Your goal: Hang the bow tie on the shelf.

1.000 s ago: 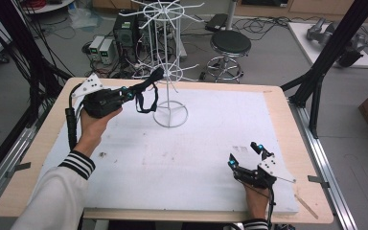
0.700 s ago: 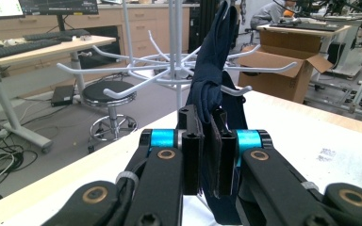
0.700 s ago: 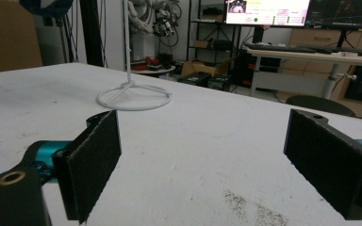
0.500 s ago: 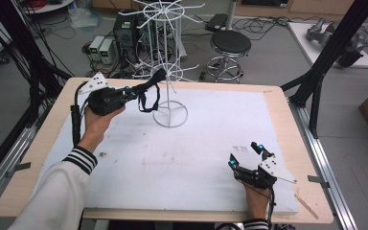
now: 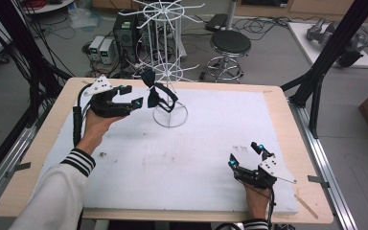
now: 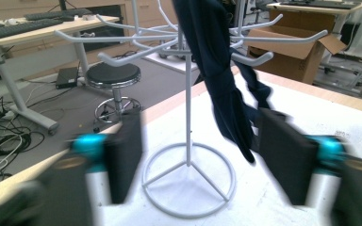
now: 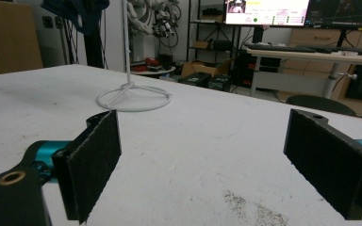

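Fingers of left gripper spread wide, having just been opening, pads off everything. Between them, hanging free nearer one pad and pressed by neither: dark fabric piece, draped over a prong of the white wire rack and trailing down beside its pole. Judged a release: cloth handed to the prong, grip let go so the prong alone bears the weight. Held level and close to the rack, probably to keep the piece from being dragged off again as the pads part.

Rack standing upright on its ring base near the far edge of the desk, left of the middle. Seen from above, dark fabric piece hanging on the lower tier, above the ring and clear of the desk top.

Fingers of right gripper also apart, nothing between them, pointed across the bare surface toward the rack's ring. Parked by the near right corner, well apart from the rack; apparently idle, kept out of the way while the other hand does the hanging.

Likely next: left hand drawn straight back, away from the loose end, to avoid snagging it.
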`<state>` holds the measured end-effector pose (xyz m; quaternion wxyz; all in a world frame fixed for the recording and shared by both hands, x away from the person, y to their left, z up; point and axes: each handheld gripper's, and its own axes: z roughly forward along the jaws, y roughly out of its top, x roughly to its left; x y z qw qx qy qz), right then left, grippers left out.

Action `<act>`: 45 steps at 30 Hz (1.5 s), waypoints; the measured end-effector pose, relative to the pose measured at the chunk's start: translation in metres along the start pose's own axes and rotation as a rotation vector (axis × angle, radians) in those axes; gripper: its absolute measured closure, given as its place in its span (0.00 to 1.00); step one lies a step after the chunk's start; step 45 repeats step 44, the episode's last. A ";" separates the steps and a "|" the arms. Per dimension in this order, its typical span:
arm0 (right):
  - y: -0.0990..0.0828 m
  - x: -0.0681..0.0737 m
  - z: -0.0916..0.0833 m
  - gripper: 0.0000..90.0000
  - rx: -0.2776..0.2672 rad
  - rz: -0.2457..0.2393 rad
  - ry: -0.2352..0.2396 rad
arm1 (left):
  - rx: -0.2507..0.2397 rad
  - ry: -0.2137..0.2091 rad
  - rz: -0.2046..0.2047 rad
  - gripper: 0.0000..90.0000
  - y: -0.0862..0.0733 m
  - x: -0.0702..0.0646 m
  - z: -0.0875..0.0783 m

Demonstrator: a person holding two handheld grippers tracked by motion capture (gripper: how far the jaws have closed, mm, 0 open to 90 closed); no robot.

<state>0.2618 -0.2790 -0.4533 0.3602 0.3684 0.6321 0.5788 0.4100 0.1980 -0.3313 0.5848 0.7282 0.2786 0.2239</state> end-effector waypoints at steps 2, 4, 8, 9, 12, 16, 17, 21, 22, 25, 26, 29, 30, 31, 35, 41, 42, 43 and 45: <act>0.000 0.000 0.000 0.12 0.001 -0.006 -0.004 | -0.003 0.007 -0.004 0.18 -0.005 0.000 -0.003; 0.000 0.000 0.000 0.12 0.001 -0.008 -0.005 | -0.009 -0.009 -0.003 0.16 -0.011 0.000 -0.009; 0.000 0.000 0.000 0.12 0.000 -0.002 -0.006 | 0.001 -0.012 0.020 0.15 -0.032 -0.006 -0.030; 0.000 0.001 0.000 0.12 -0.001 0.001 -0.006 | -0.007 0.006 0.029 0.15 -0.045 -0.010 -0.045; 0.000 0.001 0.000 0.12 -0.001 0.001 -0.007 | -0.004 0.029 0.029 0.15 -0.060 -0.013 -0.061; 0.000 0.001 -0.001 0.12 -0.003 -0.009 -0.015 | -0.045 0.087 0.019 0.15 -0.090 -0.019 -0.092; 0.000 0.001 -0.001 0.12 -0.002 -0.006 -0.015 | -0.045 0.096 0.025 0.15 -0.096 -0.021 -0.099; 0.000 0.001 -0.001 0.12 -0.001 0.002 -0.012 | -0.098 0.131 0.047 0.15 -0.123 -0.027 -0.121; 0.000 0.001 -0.001 0.12 -0.002 0.003 -0.012 | -0.112 0.134 0.036 0.15 -0.130 -0.028 -0.125; 0.000 0.001 -0.001 0.12 -0.002 0.004 -0.013 | -0.135 0.161 0.022 0.15 -0.146 -0.029 -0.134; 0.000 0.001 -0.001 0.12 -0.001 0.003 -0.013 | -0.149 0.176 0.004 0.15 -0.152 -0.028 -0.139; 0.000 0.001 -0.001 0.12 -0.002 -0.003 -0.016 | -0.186 0.192 -0.022 0.15 -0.156 -0.026 -0.144; 0.000 0.001 -0.001 0.12 -0.002 -0.005 -0.017 | -0.187 0.204 -0.024 0.15 -0.156 -0.025 -0.146; 0.000 0.001 -0.001 0.12 -0.002 -0.005 -0.017 | -0.186 0.205 -0.036 0.15 -0.157 -0.024 -0.147; 0.000 0.001 -0.001 0.12 -0.004 -0.003 -0.019 | -0.198 0.220 -0.052 0.15 -0.158 -0.023 -0.148; 0.000 0.001 -0.001 0.12 -0.008 -0.001 -0.019 | -0.195 0.231 -0.035 0.15 -0.158 -0.025 -0.147; 0.000 0.001 -0.001 0.12 -0.008 -0.001 -0.020 | -0.196 0.231 -0.035 0.15 -0.158 -0.025 -0.147; 0.000 0.001 -0.001 0.12 -0.008 -0.002 -0.020 | -0.197 0.229 -0.034 0.15 -0.158 -0.025 -0.148; 0.000 0.001 -0.001 0.12 -0.008 -0.002 -0.020 | -0.199 0.231 -0.032 0.15 -0.158 -0.025 -0.148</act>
